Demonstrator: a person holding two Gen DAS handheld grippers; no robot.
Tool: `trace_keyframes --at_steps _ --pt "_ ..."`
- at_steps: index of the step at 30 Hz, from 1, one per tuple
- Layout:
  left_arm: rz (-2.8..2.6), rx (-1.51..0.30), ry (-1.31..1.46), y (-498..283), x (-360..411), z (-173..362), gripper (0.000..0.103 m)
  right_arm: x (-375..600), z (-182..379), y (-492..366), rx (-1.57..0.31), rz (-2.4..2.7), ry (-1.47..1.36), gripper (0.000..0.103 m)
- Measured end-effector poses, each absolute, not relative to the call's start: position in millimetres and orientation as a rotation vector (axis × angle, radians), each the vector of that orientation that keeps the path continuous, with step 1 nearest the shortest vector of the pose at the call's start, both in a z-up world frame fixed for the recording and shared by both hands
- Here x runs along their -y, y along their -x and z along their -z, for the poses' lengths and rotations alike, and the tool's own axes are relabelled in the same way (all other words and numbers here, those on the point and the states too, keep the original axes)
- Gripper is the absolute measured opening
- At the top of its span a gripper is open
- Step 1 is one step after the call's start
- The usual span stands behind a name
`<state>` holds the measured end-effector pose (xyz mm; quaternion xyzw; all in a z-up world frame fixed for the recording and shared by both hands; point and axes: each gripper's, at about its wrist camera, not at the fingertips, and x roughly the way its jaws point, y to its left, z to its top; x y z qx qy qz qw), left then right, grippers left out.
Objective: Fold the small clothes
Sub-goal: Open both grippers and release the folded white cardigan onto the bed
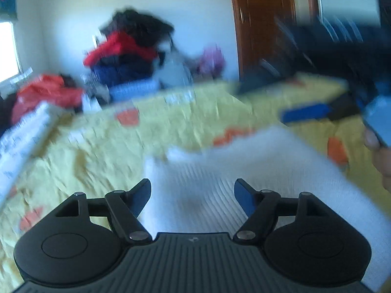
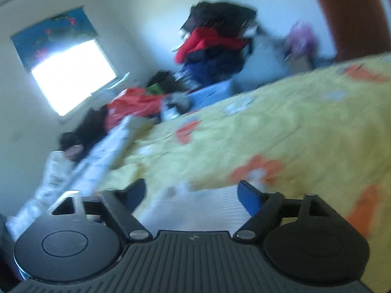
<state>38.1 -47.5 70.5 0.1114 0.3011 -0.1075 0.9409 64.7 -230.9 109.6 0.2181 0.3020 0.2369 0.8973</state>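
Observation:
A small white ribbed garment (image 1: 244, 171) lies flat on the yellow flowered bedspread (image 1: 110, 146). My left gripper (image 1: 192, 190) is open, its blue-padded jaws wide apart above the garment's near part, holding nothing. My right gripper (image 2: 191, 191) is open too, above the garment's near edge (image 2: 195, 207) on the bedspread (image 2: 293, 122). The right gripper also shows in the left wrist view (image 1: 342, 107) at the right, held by a hand. Both views are motion-blurred.
A tall pile of red, navy and black clothes (image 1: 127, 48) stands at the far end of the bed. Red and dark clothes (image 1: 46, 92) and a white patterned quilt (image 1: 22, 131) lie along the left. A brown door (image 1: 261, 24) is beyond.

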Motion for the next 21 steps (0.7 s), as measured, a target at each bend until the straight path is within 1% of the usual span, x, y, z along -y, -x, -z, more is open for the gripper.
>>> trace_keyframes --at_steps 1,3,4,6,7,15,17,19,21 --pt "0.220 -0.649 -0.216 -41.9 49.7 -62.7 0.075 226.3 -102.1 -74.2 -0.649 -0.472 -0.480 0.091" --pt "0.194 -0.629 -0.196 -39.6 49.4 -54.8 0.076 219.0 -81.0 -95.2 -0.754 -0.392 -0.466 0.089" --pt "0.193 -0.630 -0.192 -40.1 49.5 -52.8 0.076 214.5 -65.9 -104.4 -0.802 -0.355 -0.401 0.078" --pt "0.188 -0.632 -0.188 -39.3 50.6 -50.7 0.076 210.9 -49.6 -103.7 -0.753 -0.347 -0.285 0.060" --pt "0.184 -0.628 -0.192 -38.9 51.6 -50.0 0.076 212.7 -50.2 -103.5 -0.752 -0.344 -0.296 0.060" --pt "0.187 -0.608 -0.186 -34.8 50.3 -47.3 0.076 205.0 -54.0 -93.8 -0.726 -0.317 -0.255 0.061" --pt "0.188 -0.608 -0.185 -35.3 49.1 -46.1 0.076 199.8 -65.7 -86.5 -0.721 -0.298 -0.228 0.065" --pt "0.189 -0.607 -0.181 -35.4 48.4 -45.6 0.076 194.9 -73.5 -79.5 -0.697 -0.293 -0.217 0.079" --pt "0.190 -0.604 -0.181 -34.5 48.4 -45.0 0.076 189.6 -72.5 -74.5 -0.668 -0.281 -0.162 0.086"
